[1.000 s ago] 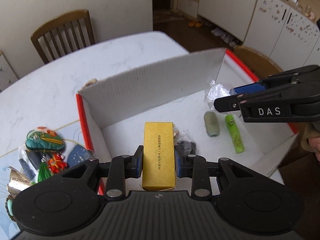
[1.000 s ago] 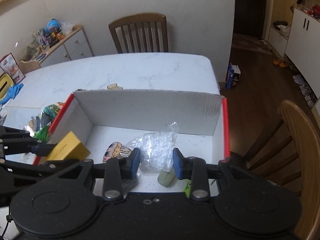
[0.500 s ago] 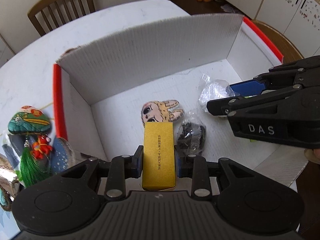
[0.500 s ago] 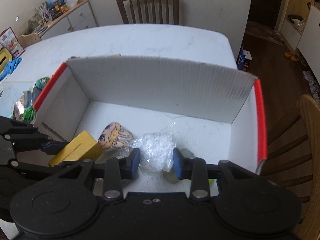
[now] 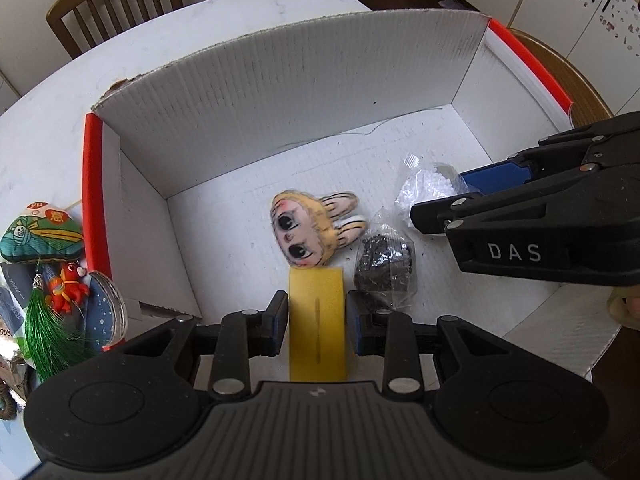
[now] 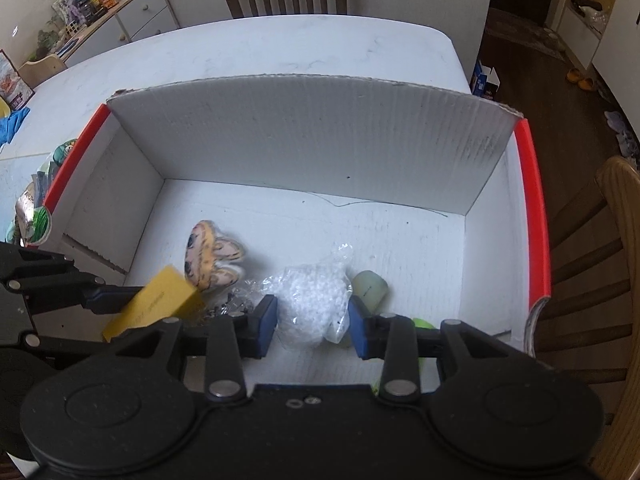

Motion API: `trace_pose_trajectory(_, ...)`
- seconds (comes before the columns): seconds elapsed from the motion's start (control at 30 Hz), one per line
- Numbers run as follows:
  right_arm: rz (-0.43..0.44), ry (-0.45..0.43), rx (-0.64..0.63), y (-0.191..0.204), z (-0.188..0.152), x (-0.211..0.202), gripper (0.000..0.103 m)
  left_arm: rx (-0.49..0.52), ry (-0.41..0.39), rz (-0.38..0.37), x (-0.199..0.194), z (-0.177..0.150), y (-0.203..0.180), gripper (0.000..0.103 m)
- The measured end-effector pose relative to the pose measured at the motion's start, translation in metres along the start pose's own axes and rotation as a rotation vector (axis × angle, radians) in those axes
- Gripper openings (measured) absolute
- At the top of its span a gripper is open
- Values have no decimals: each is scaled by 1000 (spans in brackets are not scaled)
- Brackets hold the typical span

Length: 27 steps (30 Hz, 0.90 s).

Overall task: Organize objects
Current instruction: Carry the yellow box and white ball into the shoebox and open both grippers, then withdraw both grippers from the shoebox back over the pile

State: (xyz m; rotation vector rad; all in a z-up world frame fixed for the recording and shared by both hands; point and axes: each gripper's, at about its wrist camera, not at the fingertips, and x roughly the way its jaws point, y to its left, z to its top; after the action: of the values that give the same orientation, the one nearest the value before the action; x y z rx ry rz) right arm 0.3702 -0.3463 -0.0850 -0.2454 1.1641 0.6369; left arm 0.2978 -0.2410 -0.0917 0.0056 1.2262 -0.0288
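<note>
Box (image 5: 248, 92) nearer, right tongs (image 5: 452, 208) marked "DAS"

A white corrugated box (image 6: 312, 140) with red-edged side walls stood open on the worktop. On its floor lay a flat cartoon-face plush (image 5: 310, 232) with rabbit ears, face up. Just right of it sat a clear bag of black pieces (image 5: 384, 264), and farther right a clear bag of white beads (image 6: 316, 304). A yellow rectangular box (image 5: 318, 328) stood on end near the front, its far end touching the plush. A pale green roll (image 6: 370, 288) lay beside the bead bag.
</note>
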Motion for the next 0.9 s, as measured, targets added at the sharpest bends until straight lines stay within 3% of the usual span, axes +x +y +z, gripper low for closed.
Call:
trace_pose_trajectory(0.13,3,-5,11,-2,0,-3,42,-14,-24,-12,-4,0,2,30)
trace_pose_trajectory(0.27,30,-33,15,-2,-2,-14,55,-25,-51,-24,-13,-3,4,31)
trace_pose_trajectory(0.33,43,-51,15,-3,-3,-21,58,-32,-69,-30,-20,-4,4,44)
trace_pose_trajectory(0.43,59,-73,23,-3,-6,-33,60,-20,-112,-42,-36,-9,5,49)
trace_pose_trajectory(0.77,108,-178,27,6,-19,-79,62,-26,-253,-76,-91,-23,13,49)
trace_pose_trajectory(0.9,124,-215,38,12,-23,-98,75,-21,-298,-58,-110,-29,20,49)
